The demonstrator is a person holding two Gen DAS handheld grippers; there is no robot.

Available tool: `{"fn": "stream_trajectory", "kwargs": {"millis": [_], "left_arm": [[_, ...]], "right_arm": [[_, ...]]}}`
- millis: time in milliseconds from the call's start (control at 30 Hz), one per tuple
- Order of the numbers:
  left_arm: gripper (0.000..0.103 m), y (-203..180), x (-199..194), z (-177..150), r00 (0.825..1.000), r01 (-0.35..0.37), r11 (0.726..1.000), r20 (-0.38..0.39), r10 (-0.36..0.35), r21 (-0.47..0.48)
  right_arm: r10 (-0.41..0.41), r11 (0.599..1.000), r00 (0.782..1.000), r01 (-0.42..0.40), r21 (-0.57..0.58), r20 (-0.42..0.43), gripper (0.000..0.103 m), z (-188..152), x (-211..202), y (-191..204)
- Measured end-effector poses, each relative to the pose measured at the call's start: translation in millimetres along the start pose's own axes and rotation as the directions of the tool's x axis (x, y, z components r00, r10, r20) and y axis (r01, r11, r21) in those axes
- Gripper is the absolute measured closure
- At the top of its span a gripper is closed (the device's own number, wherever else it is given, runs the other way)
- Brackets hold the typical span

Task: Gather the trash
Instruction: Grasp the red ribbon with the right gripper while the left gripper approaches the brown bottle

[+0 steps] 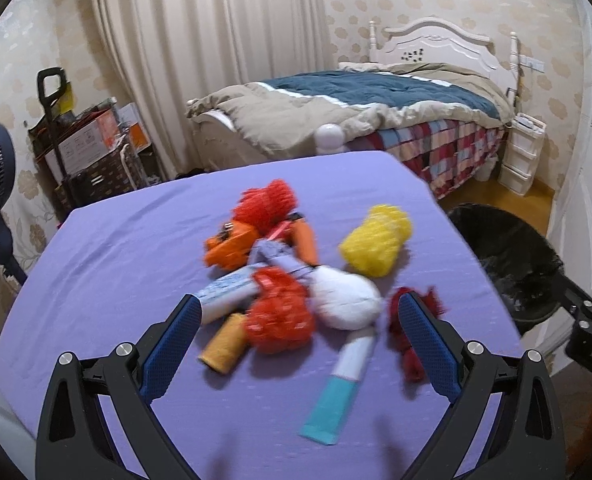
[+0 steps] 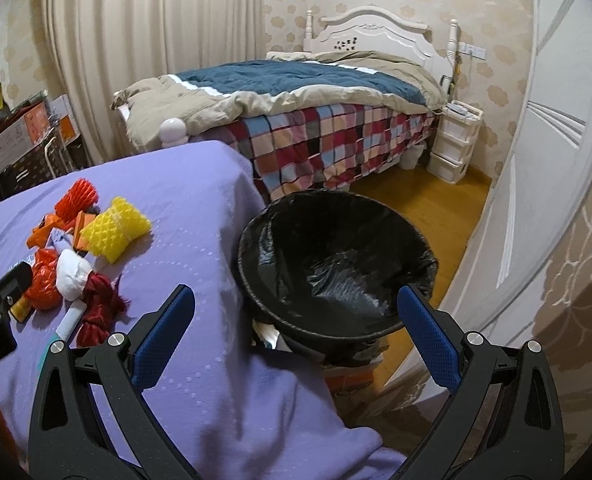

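Trash pile [image 1: 292,280] sits on your purple table [image 1: 116,248]; your left gripper [image 1: 296,320] and right gripper [image 2: 296,312] gape empty, bin [image 2: 335,264] beside.

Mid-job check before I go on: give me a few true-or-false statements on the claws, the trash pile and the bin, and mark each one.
1. The left claw is open and holds nothing. True.
2. The right claw is shut on the yellow foam net. False: it is open and empty, and the yellow foam net lies on the purple tablecloth.
3. The trash bin has a black liner and no visible trash in it. True.
4. The bin stands on the table amid the pile. False: it stands off the table's edge, beside it.
5. The white and teal tube lies on the cloth near the left claw. True.
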State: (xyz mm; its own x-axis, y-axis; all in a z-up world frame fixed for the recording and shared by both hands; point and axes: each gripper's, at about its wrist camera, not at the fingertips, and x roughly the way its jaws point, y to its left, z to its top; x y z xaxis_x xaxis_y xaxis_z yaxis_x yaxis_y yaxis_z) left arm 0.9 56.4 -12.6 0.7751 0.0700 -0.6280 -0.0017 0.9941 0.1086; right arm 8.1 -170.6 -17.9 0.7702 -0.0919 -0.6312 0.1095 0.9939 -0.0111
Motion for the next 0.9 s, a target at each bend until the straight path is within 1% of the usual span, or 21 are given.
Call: {"fn": "stream_trajectory", "kwargs": {"millis": [67, 133, 167, 200, 267, 300, 367, 433, 633, 700, 833, 900], "left_arm": [[0.007, 15, 2, -5, 1.0, -0.011, 1.0, -0.018, 0.011, -0.01], [0.008, 27, 3, -9, 0.999, -0.026, 0.999, -0.028, 0.026, -0.018], [0.009, 34, 3, -11, 0.999, -0.038, 0.999, -0.033, 0.037, -0.022], [0.011, 41, 3, -13, 0.998, -0.045, 0.999, -0.039, 0.044, -0.028], [0.02, 50, 4, -13, 0.997, -0.051, 0.998, -0.052, 0.05, -0.036], [0.028, 56, 4, -15, 0.997, -0.047, 0.998, -0.059, 0.045, -0.04], [0.028, 67, 7, -17, 0.996, -0.041, 0.998, -0.079, 0.036, -0.057], [0.028, 79, 9, -22, 0.995, -0.051, 0.996, -0.085, 0.045, -0.071], [0.028, 94, 17, -29, 0.992, -0.053, 0.994, -0.117, 0.041, -0.096], [0.028, 96, 19, -32, 0.992, -0.05, 0.994, -0.125, 0.037, -0.099], [0.028, 97, 22, -33, 0.991, -0.037, 0.994, -0.135, 0.022, -0.106], [0.028, 96, 23, -33, 0.991, -0.032, 0.994, -0.136, 0.017, -0.105]], "right_arm": [[0.011, 1.0, 1.0, -0.011, -0.014, -0.004, 0.005, -3, -1, 7], [0.028, 0.999, 1.0, -0.029, -0.029, -0.012, 0.011, -5, -1, 17], [0.034, 0.999, 0.999, -0.034, -0.035, -0.018, 0.016, -5, 0, 22], [0.039, 0.998, 0.999, -0.04, -0.041, -0.028, 0.019, -1, 5, 27], [0.068, 0.996, 0.997, -0.071, -0.056, -0.045, 0.02, -3, 5, 39], [0.076, 0.995, 0.996, -0.08, -0.065, -0.051, 0.022, -3, 6, 45], [0.095, 0.991, 0.994, -0.101, -0.087, -0.062, 0.026, -4, 7, 58], [0.124, 0.986, 0.99, -0.131, -0.107, -0.074, 0.026, -4, 7, 70], [0.181, 0.964, 0.976, -0.2, -0.177, -0.12, 0.033, -9, 11, 111], [0.182, 0.958, 0.973, -0.208, -0.196, -0.142, 0.039, -9, 18, 119], [0.193, 0.951, 0.965, -0.229, -0.207, -0.18, 0.044, -13, 26, 130], [0.192, 0.949, 0.961, -0.233, -0.212, -0.196, 0.052, -15, 30, 133]]}}
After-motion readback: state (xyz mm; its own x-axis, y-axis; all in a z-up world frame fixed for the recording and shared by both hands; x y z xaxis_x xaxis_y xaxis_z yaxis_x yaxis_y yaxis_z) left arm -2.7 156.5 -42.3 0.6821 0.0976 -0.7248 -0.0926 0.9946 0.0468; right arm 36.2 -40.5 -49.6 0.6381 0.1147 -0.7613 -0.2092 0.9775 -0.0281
